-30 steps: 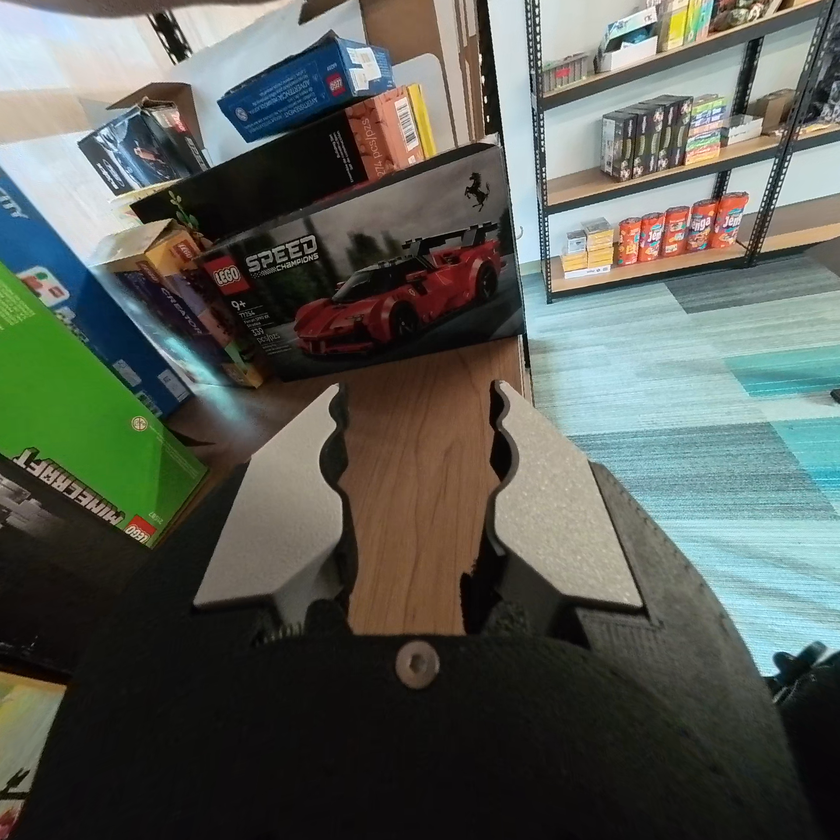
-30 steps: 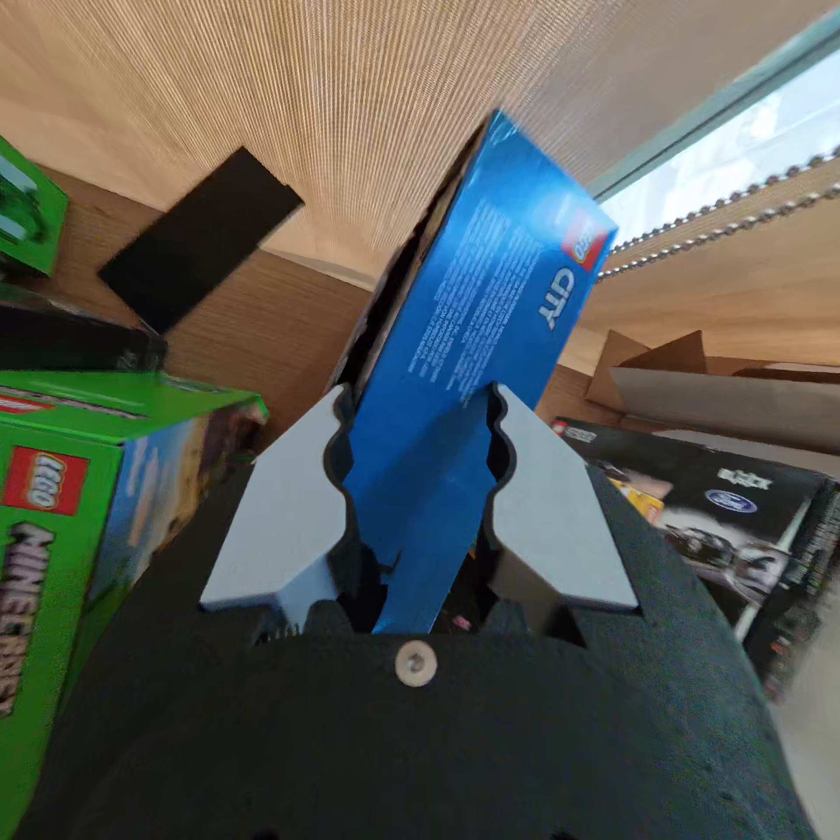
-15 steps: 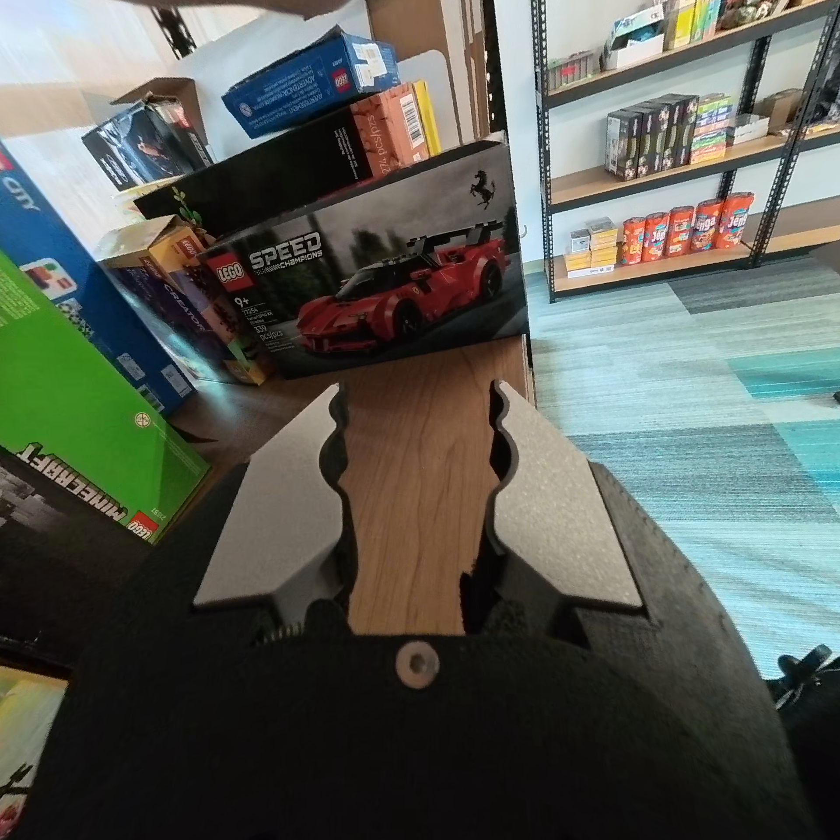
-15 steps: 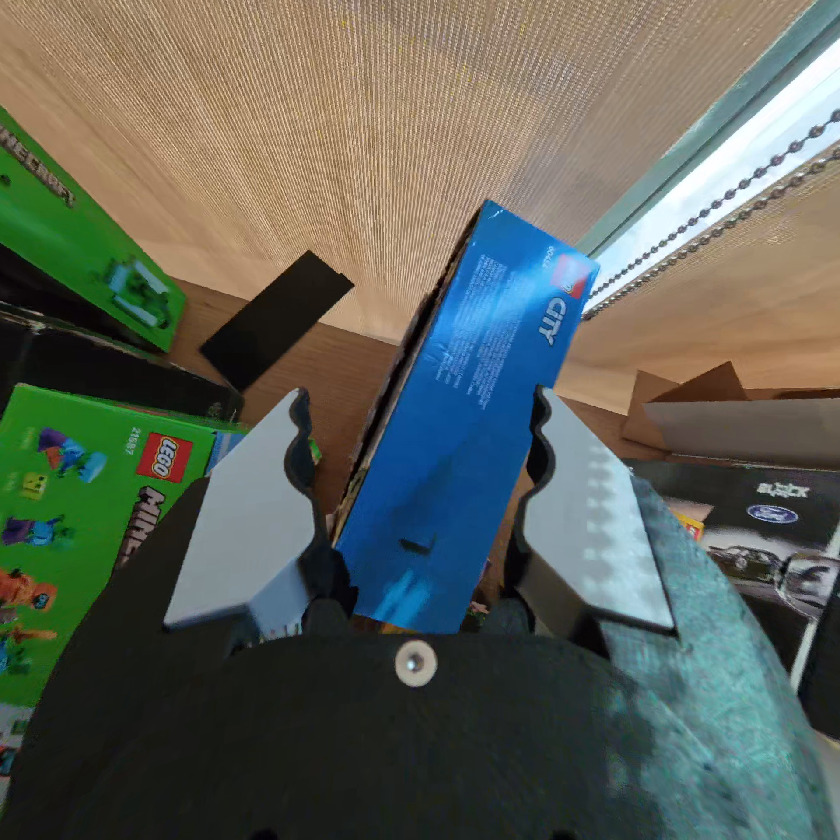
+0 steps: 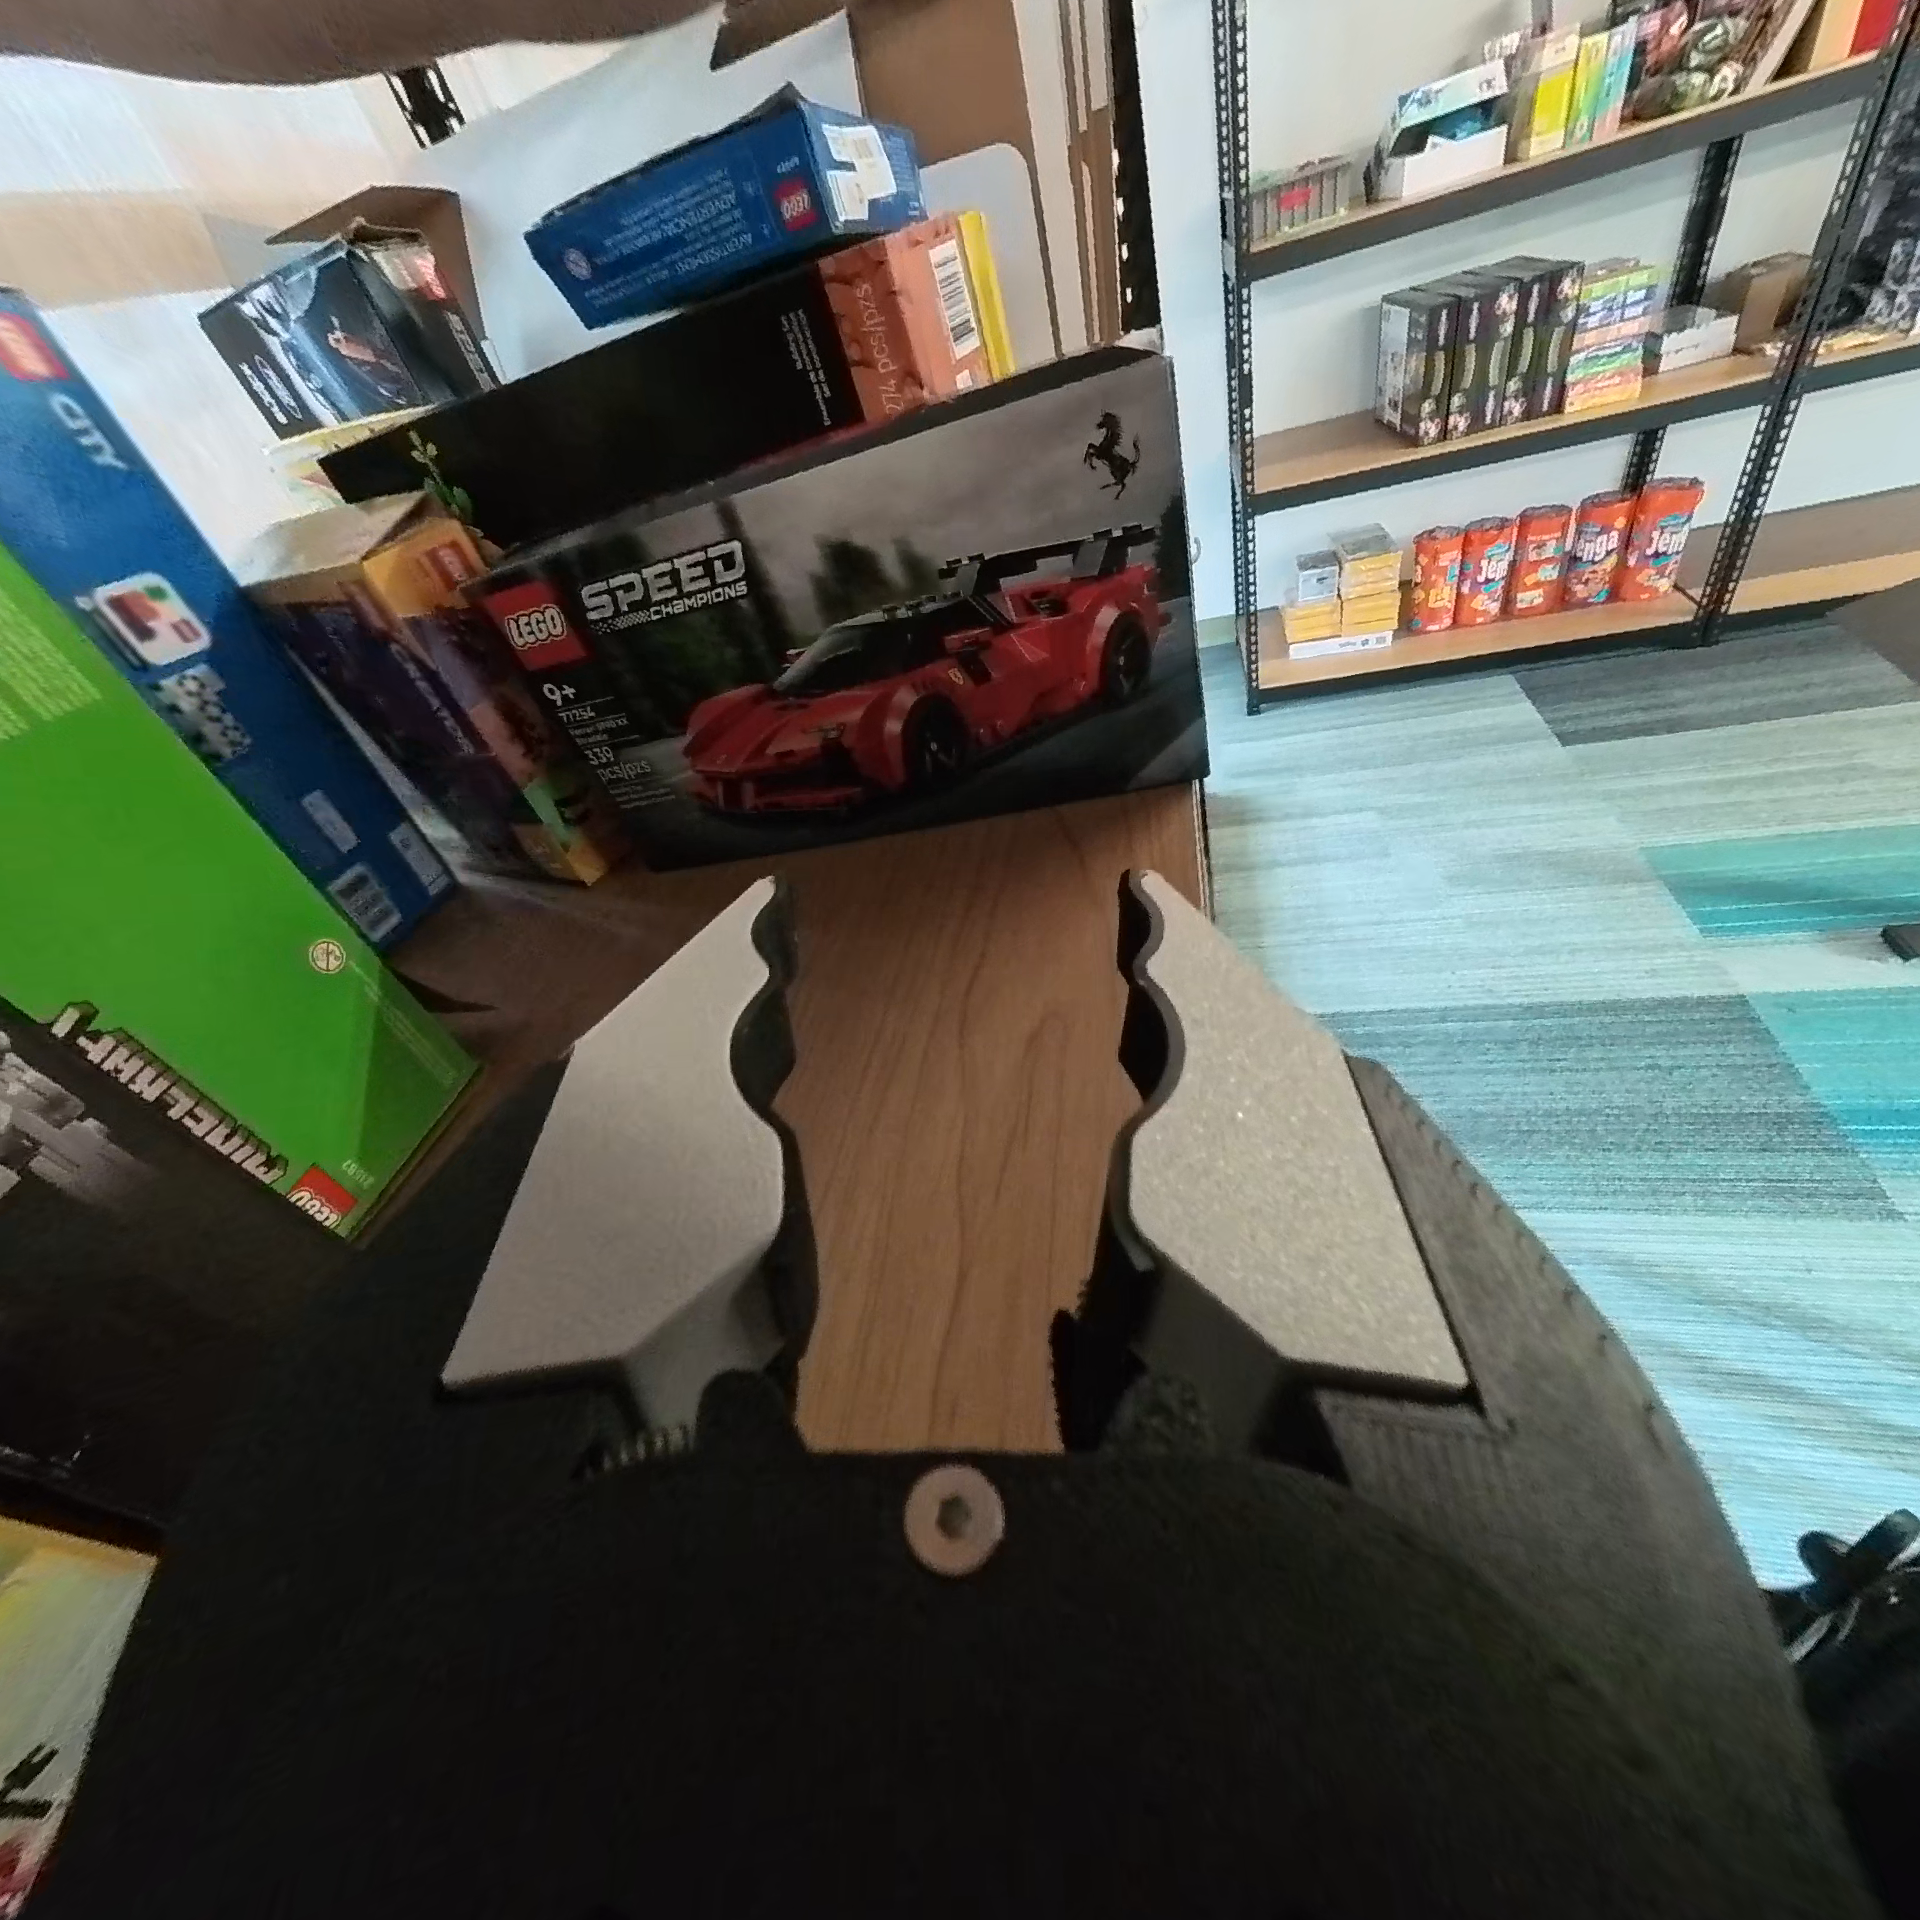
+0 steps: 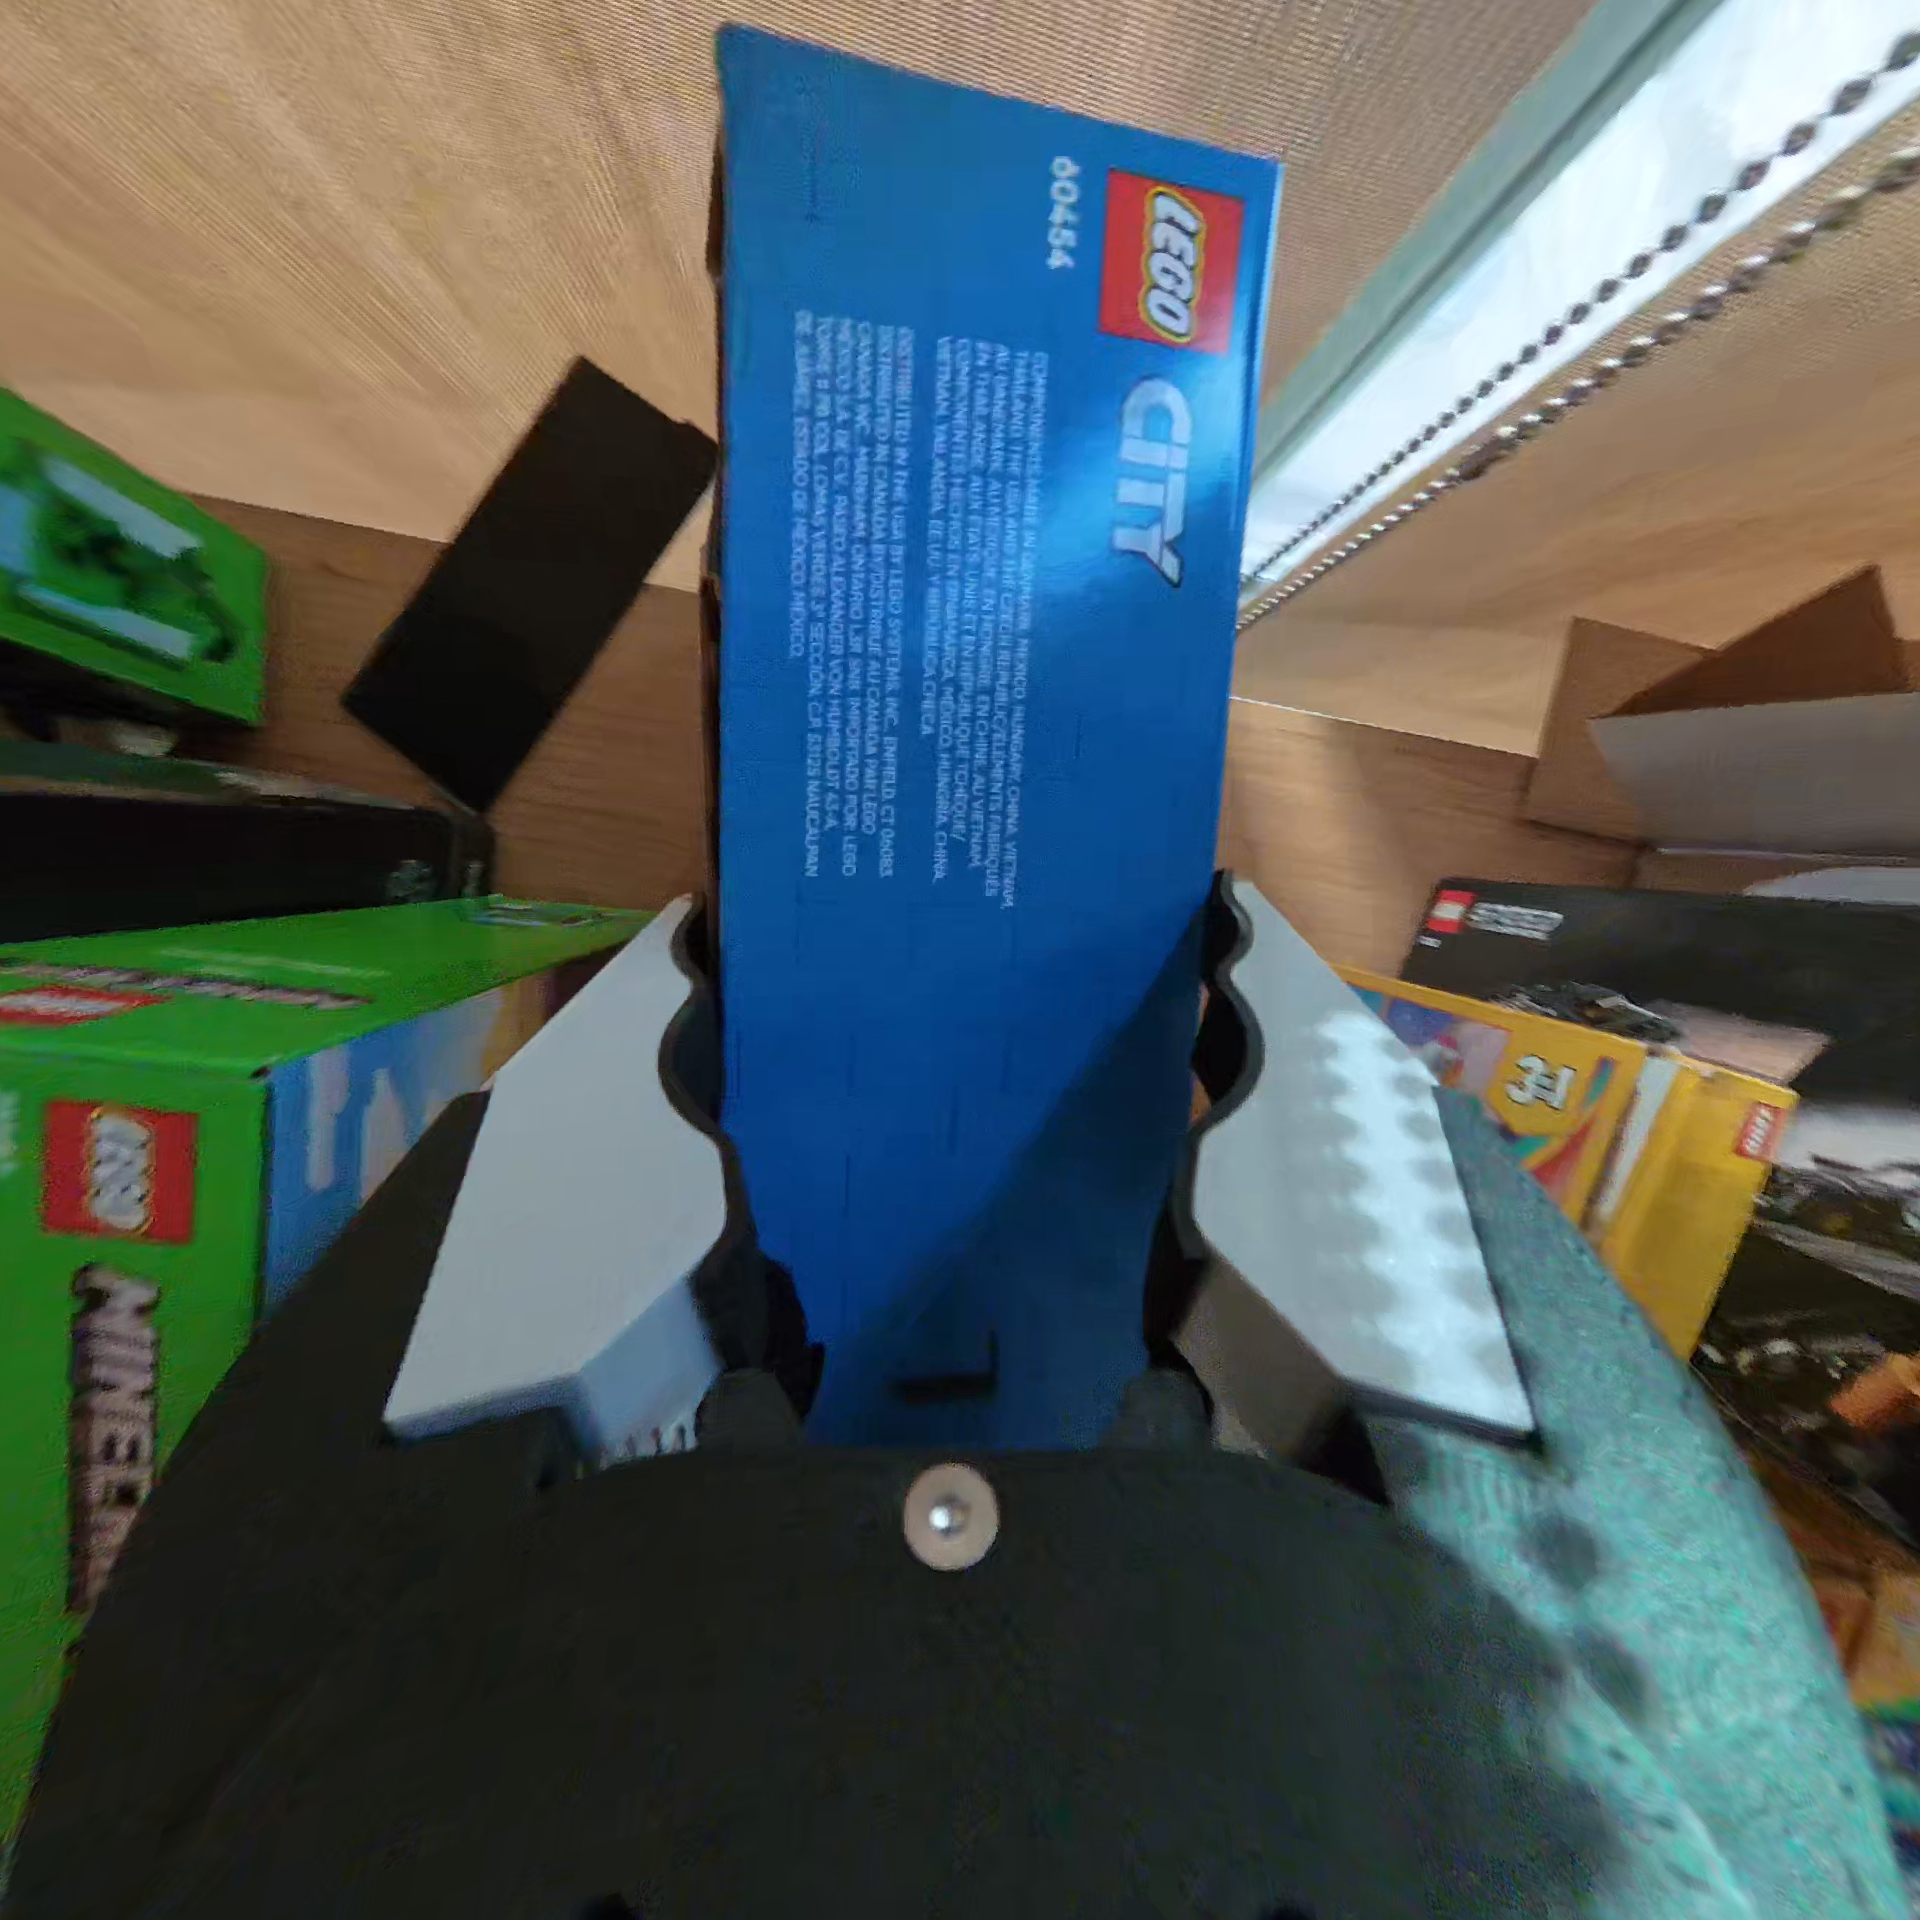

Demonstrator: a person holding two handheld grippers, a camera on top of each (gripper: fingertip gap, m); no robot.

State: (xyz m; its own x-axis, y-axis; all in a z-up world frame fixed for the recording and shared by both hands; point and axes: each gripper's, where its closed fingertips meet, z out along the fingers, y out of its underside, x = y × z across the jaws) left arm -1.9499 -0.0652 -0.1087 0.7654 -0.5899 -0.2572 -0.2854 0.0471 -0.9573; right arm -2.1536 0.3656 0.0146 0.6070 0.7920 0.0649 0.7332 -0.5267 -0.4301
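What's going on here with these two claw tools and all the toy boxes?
A person holds a two-finger gripper in each hand. The right gripper is clamped on a tall blue box, raised above green boxes and a yellow box. The left gripper is open and holds nothing, above a bare stretch of wooden table, facing a dark box with a red car picture.
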